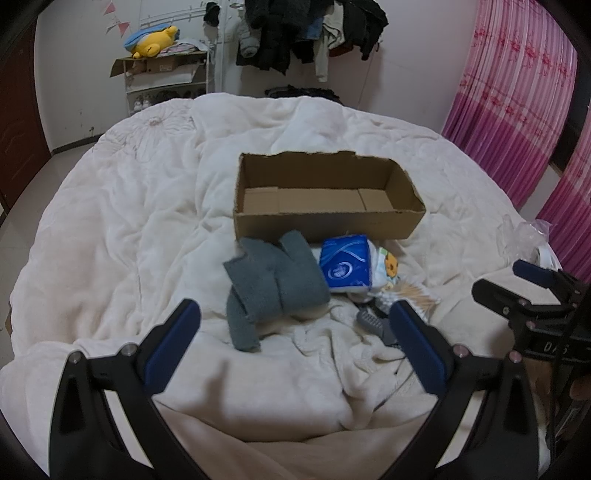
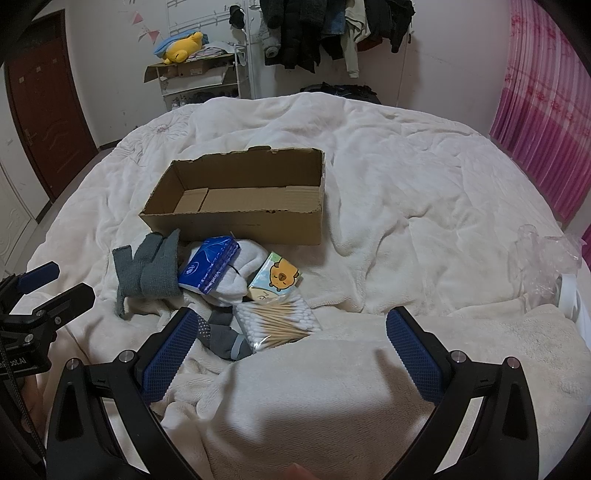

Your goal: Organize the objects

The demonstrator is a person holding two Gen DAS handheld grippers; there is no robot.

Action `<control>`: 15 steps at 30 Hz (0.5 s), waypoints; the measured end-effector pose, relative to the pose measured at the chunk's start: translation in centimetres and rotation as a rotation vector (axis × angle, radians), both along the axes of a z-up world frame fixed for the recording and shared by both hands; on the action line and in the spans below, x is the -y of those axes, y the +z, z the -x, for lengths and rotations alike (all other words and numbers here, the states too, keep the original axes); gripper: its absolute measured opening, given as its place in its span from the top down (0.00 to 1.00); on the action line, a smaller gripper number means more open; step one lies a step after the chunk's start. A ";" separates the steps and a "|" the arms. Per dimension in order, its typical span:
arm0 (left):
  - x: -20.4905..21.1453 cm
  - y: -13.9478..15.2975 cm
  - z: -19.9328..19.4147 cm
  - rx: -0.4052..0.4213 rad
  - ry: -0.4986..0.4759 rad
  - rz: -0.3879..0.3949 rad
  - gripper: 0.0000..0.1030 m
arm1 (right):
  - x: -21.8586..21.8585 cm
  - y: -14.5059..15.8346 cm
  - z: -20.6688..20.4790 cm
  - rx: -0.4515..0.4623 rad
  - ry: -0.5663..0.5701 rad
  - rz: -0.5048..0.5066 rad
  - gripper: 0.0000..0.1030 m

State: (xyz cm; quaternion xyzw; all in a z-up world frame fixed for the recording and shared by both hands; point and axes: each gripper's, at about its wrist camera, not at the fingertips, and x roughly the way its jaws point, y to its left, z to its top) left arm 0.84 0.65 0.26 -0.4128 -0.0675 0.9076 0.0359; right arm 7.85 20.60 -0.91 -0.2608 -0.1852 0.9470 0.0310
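Observation:
An open, empty cardboard box [image 1: 325, 218] [image 2: 236, 221] lies on the white bed. In front of it is a small pile: grey knitted socks [image 1: 273, 288] [image 2: 147, 273], a blue tissue pack [image 1: 345, 264] [image 2: 207, 266], white socks [image 2: 247, 269], a cartoon tissue pack [image 1: 388, 266] [image 2: 275, 275], a bag of cotton swabs [image 1: 413, 291] [image 2: 277, 325] and a dark grey grip sock [image 1: 373, 321] [image 2: 221, 336]. My left gripper [image 1: 295, 343] is open and empty, just short of the grey socks. My right gripper [image 2: 291, 347] is open and empty, just short of the swabs.
The rumpled white blanket [image 1: 129, 221] [image 2: 406, 203] covers the whole bed. Clear plastic wrap [image 2: 543, 258] lies at the bed's right edge. A shelf with a yellow plush [image 1: 153, 44], hanging clothes [image 1: 306, 29], a brown door [image 2: 48, 114] and pink curtains [image 1: 517, 92] line the walls.

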 end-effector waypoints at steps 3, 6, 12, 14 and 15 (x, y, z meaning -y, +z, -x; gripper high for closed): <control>0.0 0.0 0.0 -0.001 -0.001 0.000 0.00 | 0.0 0.0 0.0 0.000 -0.002 0.001 0.00; 0.0 0.0 0.0 0.000 -0.002 0.001 0.00 | 0.0 0.0 0.0 0.000 -0.005 0.002 0.00; -0.1 0.0 -0.1 0.001 -0.004 0.002 0.00 | 0.0 0.0 0.0 -0.001 -0.009 0.002 0.00; -0.1 0.0 -0.1 0.001 -0.006 0.002 0.00 | 0.0 0.0 -0.1 0.000 -0.011 0.003 0.00; -0.1 0.1 0.0 0.001 -0.006 0.002 0.00 | 0.0 0.0 -0.1 -0.001 -0.011 0.003 0.00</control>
